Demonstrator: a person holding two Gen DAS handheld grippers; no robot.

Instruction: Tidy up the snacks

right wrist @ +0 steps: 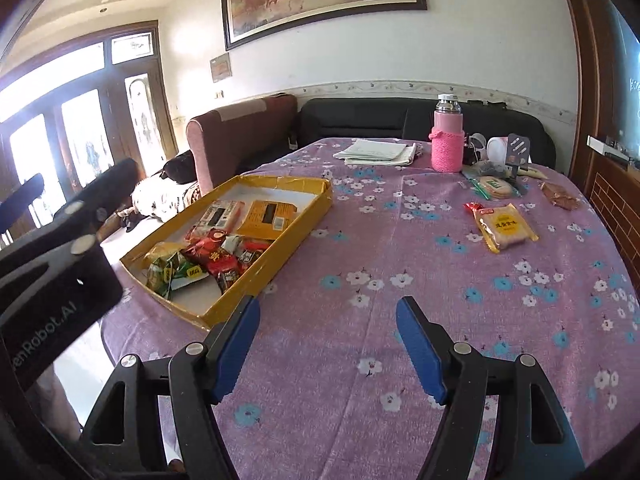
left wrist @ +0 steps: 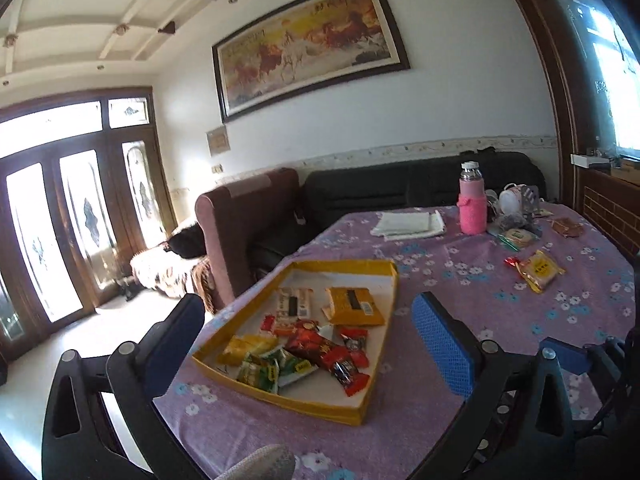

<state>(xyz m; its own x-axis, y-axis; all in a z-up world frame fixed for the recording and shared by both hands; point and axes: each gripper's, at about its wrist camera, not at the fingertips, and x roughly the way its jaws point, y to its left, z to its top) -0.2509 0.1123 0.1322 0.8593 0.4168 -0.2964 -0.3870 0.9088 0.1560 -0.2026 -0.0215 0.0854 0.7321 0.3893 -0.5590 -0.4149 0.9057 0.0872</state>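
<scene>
A shallow yellow box (left wrist: 394,280) (right wrist: 320,204) sits on the purple floral tablecloth and holds several snack packets, red, green and yellow (left wrist: 316,348) (right wrist: 208,260). A yellow biscuit packet (left wrist: 540,270) (right wrist: 504,226) lies loose to the right, with a small red candy (left wrist: 511,261) (right wrist: 471,207) beside it. More wrapped snacks (left wrist: 520,236) (right wrist: 494,188) lie farther back. My left gripper (left wrist: 308,320) is open, held above the box. My right gripper (right wrist: 328,320) is open and empty above bare cloth, right of the box.
A pink bottle in a knitted sleeve (left wrist: 472,204) (right wrist: 447,140), a folded white cloth (left wrist: 408,224) (right wrist: 380,151) and small items (right wrist: 500,152) stand at the back. Sofas (right wrist: 240,136) stand behind the table. The left gripper's body shows in the right wrist view (right wrist: 60,264).
</scene>
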